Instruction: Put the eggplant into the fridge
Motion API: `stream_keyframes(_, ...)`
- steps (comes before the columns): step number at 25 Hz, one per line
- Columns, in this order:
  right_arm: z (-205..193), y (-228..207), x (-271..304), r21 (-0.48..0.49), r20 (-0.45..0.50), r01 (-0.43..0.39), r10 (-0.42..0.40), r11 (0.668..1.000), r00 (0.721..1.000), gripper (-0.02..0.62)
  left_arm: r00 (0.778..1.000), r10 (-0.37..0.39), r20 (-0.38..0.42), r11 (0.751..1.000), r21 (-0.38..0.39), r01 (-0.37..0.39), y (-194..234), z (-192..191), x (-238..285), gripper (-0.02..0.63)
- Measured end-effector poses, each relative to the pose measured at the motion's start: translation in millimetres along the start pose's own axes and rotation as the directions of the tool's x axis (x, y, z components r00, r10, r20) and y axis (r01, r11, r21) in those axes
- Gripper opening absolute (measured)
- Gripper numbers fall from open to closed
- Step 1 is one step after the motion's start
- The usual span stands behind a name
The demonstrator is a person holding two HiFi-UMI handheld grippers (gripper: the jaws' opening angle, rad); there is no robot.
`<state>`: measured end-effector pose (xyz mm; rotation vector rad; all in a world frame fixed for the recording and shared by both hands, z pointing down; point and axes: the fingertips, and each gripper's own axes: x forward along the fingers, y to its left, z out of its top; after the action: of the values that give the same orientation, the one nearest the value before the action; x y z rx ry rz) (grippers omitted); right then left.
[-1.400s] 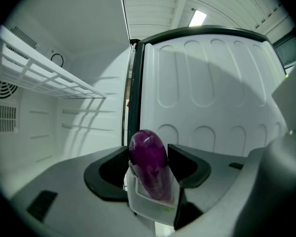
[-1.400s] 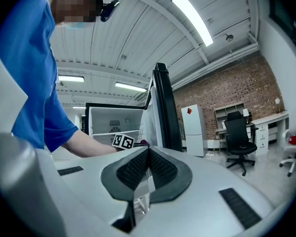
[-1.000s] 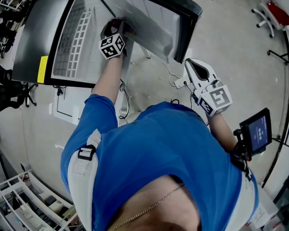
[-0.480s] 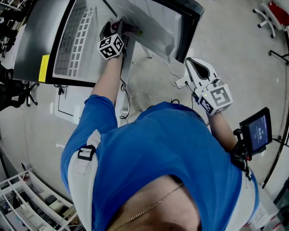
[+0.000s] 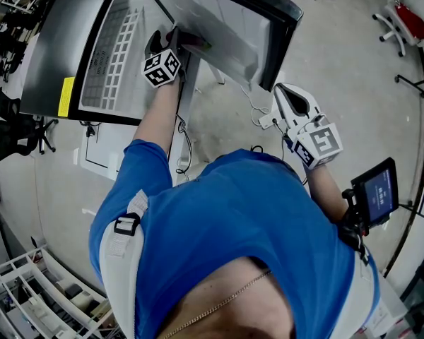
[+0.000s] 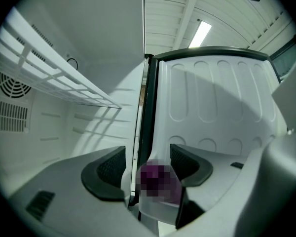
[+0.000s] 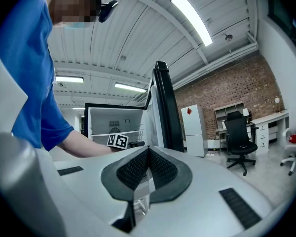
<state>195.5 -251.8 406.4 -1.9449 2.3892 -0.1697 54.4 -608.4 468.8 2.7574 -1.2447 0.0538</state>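
Observation:
The purple eggplant (image 6: 158, 179) lies behind the pale wall of a shelf on the fridge door (image 6: 217, 107). In the head view the eggplant (image 5: 192, 41), with its green stem, shows against the open door (image 5: 226, 27). My left gripper (image 6: 148, 164) reaches level into the open fridge (image 5: 113, 55). Its jaws stand apart on either side of the eggplant, and the pads look clear of it. From above, the left gripper (image 5: 171, 37) sits at the hinge side of the door. My right gripper (image 7: 147, 152) hangs back shut and empty, the same right gripper (image 5: 284, 92) below the door's outer edge.
A white wire shelf (image 6: 64, 80) crosses the fridge's inside, with a fan grille (image 6: 10, 85) on the back wall. Cables and a power strip (image 5: 263, 121) lie on the floor under the door. Office chairs (image 5: 403, 20), a wire rack (image 5: 35, 295) and a small white fridge (image 7: 193, 130) stand around.
My left gripper has edged a little up and left at the fridge door. The eggplant's purple body and green stem now show beside its tips. The right gripper has kept still.

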Motion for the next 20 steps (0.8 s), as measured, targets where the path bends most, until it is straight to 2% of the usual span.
stream_keyframes(8,2.4,1.4,1.6,-0.004,0.01,-0.021,0.021,1.0,1.0,0.002,0.996,0.01,0.083,1.0,-0.031,-0.007,-0.9,28.7,-25.2,0.273)
stream_keyframes(20,6.6,10.0,-8.9,-0.012,0.018,-0.082,0.082,0.997,0.996,0.002,0.982,-0.05,0.181,0.995,-0.077,0.065,-47.0,62.8,-89.0,0.272)
